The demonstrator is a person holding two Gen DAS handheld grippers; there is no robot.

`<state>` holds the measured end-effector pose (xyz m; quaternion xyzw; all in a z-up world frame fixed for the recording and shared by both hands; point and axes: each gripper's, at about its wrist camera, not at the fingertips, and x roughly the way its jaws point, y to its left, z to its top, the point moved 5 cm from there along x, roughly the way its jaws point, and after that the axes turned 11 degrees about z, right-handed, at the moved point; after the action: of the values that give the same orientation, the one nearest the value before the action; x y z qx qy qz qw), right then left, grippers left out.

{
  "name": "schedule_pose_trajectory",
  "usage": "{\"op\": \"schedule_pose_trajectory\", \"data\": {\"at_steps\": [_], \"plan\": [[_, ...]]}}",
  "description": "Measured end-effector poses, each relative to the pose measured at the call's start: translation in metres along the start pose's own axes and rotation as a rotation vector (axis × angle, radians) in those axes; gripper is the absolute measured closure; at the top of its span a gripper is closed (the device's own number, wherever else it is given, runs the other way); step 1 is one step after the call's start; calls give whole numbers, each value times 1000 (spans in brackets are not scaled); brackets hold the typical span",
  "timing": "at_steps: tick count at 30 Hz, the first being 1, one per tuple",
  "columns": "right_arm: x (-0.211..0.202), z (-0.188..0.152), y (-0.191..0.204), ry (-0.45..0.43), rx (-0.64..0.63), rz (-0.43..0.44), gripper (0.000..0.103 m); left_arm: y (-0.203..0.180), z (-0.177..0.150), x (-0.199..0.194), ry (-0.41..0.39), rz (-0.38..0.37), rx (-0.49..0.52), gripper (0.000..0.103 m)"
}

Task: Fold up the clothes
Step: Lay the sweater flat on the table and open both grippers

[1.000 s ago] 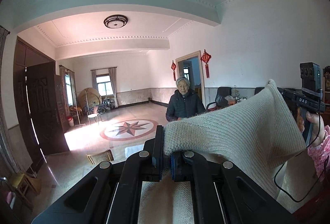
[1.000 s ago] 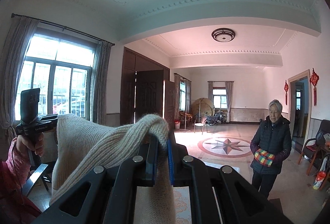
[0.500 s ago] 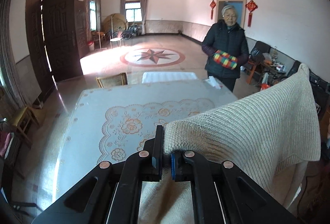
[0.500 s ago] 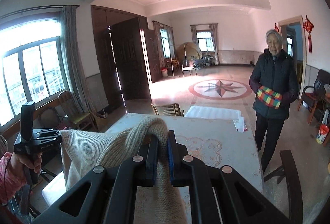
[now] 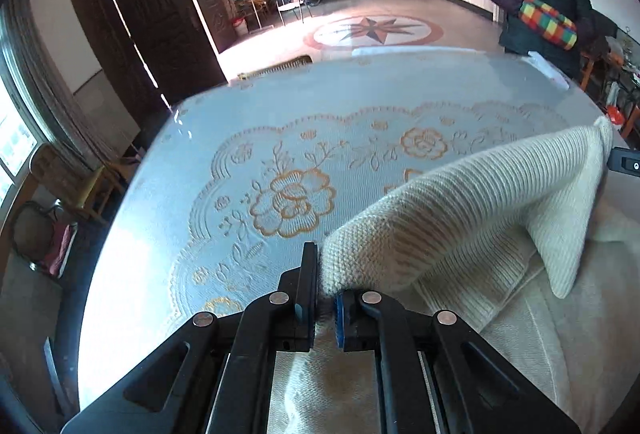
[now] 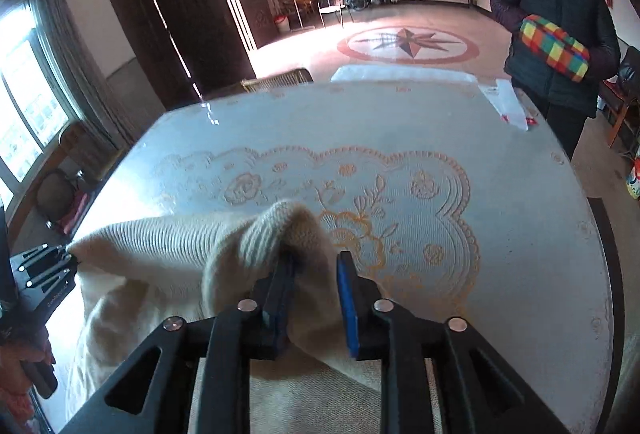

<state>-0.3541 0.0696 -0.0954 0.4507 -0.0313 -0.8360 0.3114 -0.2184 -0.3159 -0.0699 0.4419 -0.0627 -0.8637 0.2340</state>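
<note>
Since the earlier frames both tools had swung down from facing the room to hang low over the surface (image 5: 152,194), carrying the knit garment (image 5: 480,194) with them, and the right one had begun to let go. On the left, the left tool (image 5: 322,294) was nearly closed, pinching one corner of the cream knit's ribbed edge, which stretched off to the right while the rest slumped on the patterned cloth below. To the right, the right tool (image 6: 316,286) had its jaws opening: a bunched fold of the garment lay between them, draped on the left finger and clear of the blue right pad (image 6: 348,310).

The risk, as I judged it, was uneven release. With one corner freed and the other held taut, the edge could sag or twist and land crooked. The loose fold could also snag on the left finger and drag as that tool withdrew, spoiling the fold.
</note>
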Motion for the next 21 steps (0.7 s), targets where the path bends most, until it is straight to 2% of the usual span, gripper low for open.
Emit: {"op": "schedule_pose_trajectory", "data": {"at_steps": [2,4,6,8,11,13,16,18,21], "plan": [[-11,-1,-18,-24,21,-51,81,6,-1,14,34,-11,-50,93],[-36,13,-40,-87,37,-94,81,10,9,23,48,-33,-66,92],[-59,24,-56,-112,46,-85,79,13,20,31,56,-17,-53,83],[-74,12,-57,-46,12,-56,79,20,25,40,75,10,-45,77],[-88,-43,-34,70,-87,-6,79,32,20,61,173,-11,-78,66],[-94,-92,-15,150,-137,25,79,38,13,69,224,-44,-76,65],[-94,-160,6,230,-131,-15,79,48,-3,62,213,-58,-82,65],[-99,-201,25,252,-98,0,79,52,-19,49,184,-65,-87,65],[-97,-242,58,280,-90,15,79,40,-47,8,115,-145,-44,65]]}}
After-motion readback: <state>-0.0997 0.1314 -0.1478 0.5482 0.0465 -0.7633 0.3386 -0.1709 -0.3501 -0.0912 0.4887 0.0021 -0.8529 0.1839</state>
